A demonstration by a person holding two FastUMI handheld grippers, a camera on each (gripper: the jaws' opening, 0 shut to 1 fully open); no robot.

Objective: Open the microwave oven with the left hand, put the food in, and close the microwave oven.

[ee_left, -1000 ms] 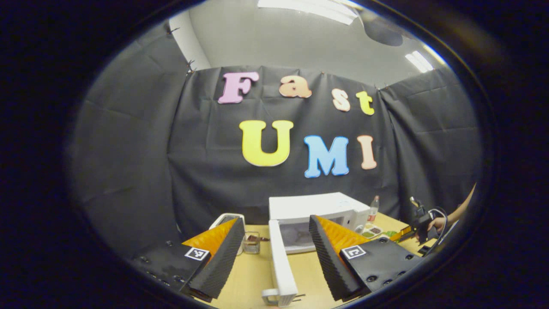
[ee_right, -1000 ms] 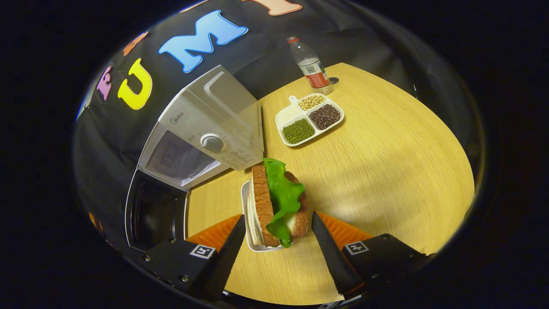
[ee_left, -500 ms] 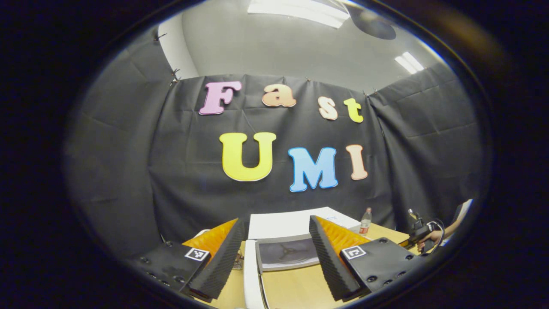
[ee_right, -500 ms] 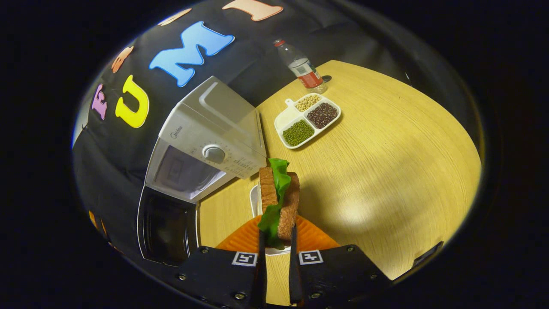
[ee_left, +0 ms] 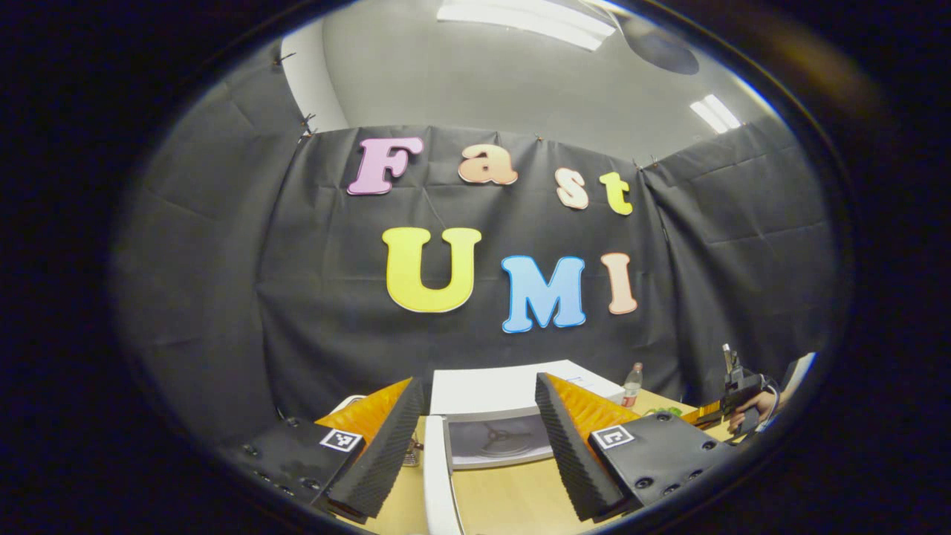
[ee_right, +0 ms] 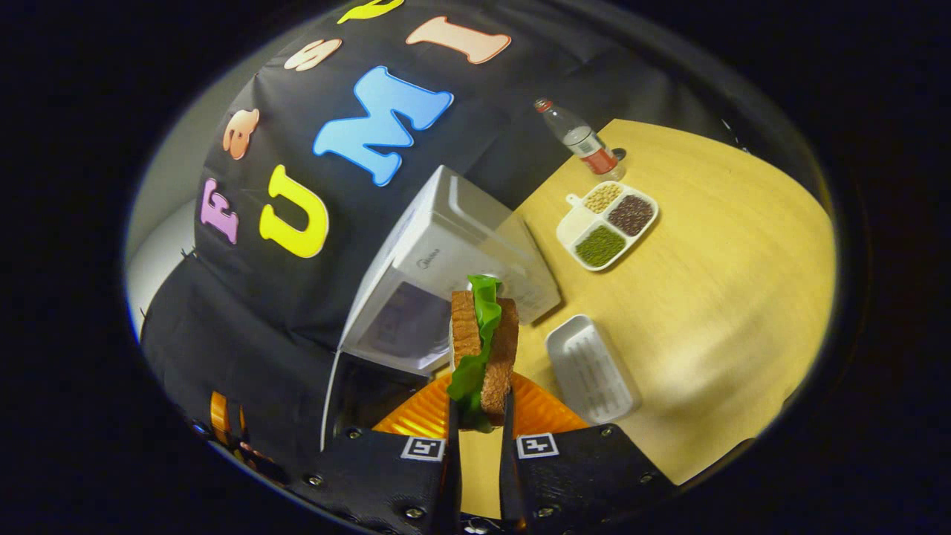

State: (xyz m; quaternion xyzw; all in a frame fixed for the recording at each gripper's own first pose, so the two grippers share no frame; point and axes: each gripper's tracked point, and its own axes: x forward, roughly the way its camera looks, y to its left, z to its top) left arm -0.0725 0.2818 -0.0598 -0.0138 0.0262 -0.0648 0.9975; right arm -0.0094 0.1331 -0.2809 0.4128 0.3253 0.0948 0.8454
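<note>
Microwave [ee_left: 513, 416] sitting lower centre of left gripper view, door [ee_left: 438, 483] hanging open; left gripper [ee_left: 475, 446] spread wide, gripping nothing. Right gripper view: right gripper [ee_right: 479, 438] pinching sandwich [ee_right: 483, 357] at centre, above table [ee_right: 713, 297], white tray [ee_right: 591, 368] right of it. Loading step under way; next move needing sandwich carried into microwave cavity [ee_right: 405, 327].

Matt wood-grain table [ee_right: 713, 297] — glossy white plastic tray [ee_right: 592, 369] and microwave [ee_right: 453, 245].
</note>
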